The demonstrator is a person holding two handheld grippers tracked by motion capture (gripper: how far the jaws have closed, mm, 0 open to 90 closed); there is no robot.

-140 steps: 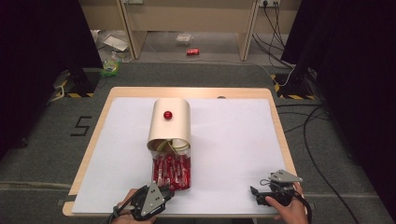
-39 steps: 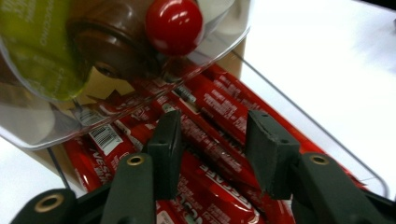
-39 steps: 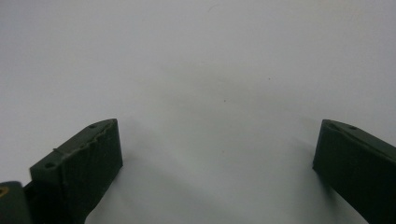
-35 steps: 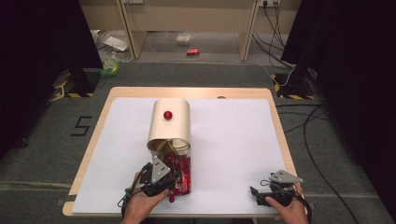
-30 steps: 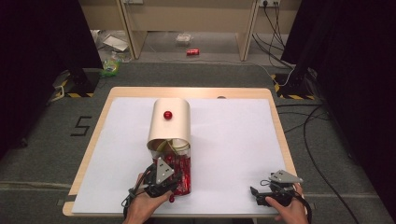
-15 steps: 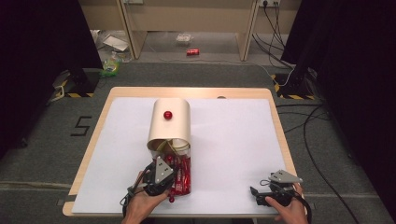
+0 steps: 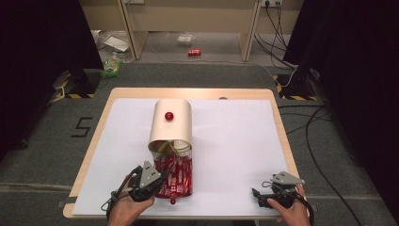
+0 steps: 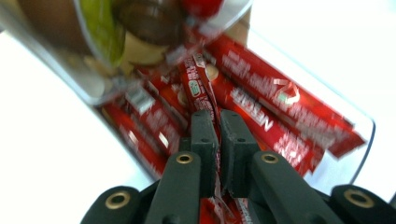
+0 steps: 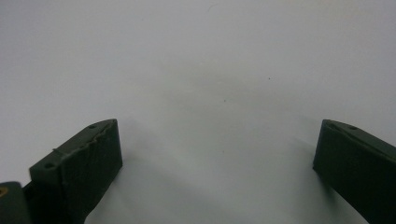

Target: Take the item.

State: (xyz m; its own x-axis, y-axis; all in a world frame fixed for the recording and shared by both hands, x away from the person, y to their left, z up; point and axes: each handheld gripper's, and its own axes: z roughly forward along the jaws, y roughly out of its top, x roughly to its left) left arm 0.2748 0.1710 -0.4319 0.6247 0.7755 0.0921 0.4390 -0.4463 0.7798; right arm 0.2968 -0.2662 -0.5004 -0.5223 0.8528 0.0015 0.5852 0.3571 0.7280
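A clear container (image 7: 187, 184) lies on the white table cover, packed with red stick sachets (image 7: 178, 173). Behind it a beige curved cover (image 7: 171, 129) with a red knob (image 7: 168, 116) arches over its far end. My left gripper (image 7: 163, 180) reaches into the pile from the near left. In the left gripper view its jaws are shut (image 8: 219, 116) on one red sachet (image 8: 201, 93), whose end is pinched between the pads. My right gripper (image 7: 257, 193) rests near the front right edge, open (image 9: 217, 126), with bare white surface between its jaws.
A small red bead (image 7: 172, 201) sits at the container's near end. The table's wooden edge (image 7: 89, 155) frames the white cover (image 7: 235, 141). Cables, a red can (image 7: 194, 52) and litter lie on the floor beyond the table.
My left gripper moved into the sachet pile, shut on one sachet, then drew back a little to the left and toward the person. The right gripper kept still.
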